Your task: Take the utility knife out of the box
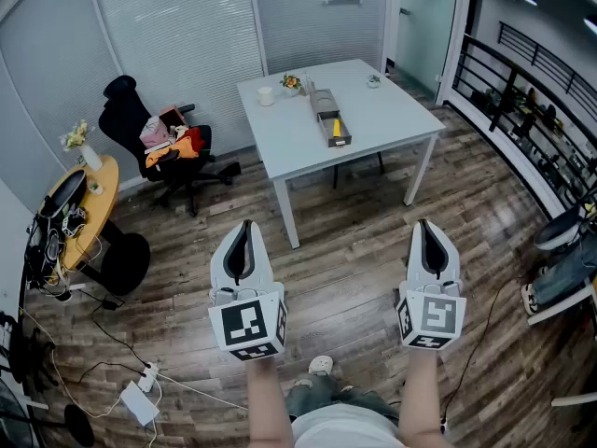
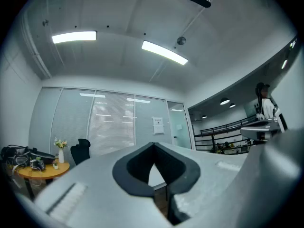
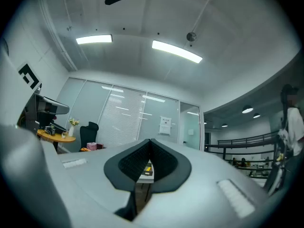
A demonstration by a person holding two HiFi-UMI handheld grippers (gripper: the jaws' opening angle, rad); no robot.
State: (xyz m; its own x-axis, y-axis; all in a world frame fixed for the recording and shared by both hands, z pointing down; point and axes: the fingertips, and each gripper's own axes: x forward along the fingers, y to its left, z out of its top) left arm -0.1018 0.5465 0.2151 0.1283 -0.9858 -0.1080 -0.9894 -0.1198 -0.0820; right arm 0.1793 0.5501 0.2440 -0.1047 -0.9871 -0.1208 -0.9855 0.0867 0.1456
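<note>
Fingers (image 2: 130, 169) together: left gripper (image 1: 246, 224), right gripper (image 1: 425, 223).

My head camera looks steeply down from standing height, well back from the white table (image 1: 289, 138), facing its near-left corner, with the left gripper (image 1: 247, 224) and right gripper (image 1: 425, 222) low in frame. Each gripper camera sits close behind its own jaws, tilted up toward the ceiling and the blinds beyond the table's far edge. All three views share the black chair (image 1: 126, 110) off the table's left edge; the right one glimpses the tabletop between its jaws
</note>
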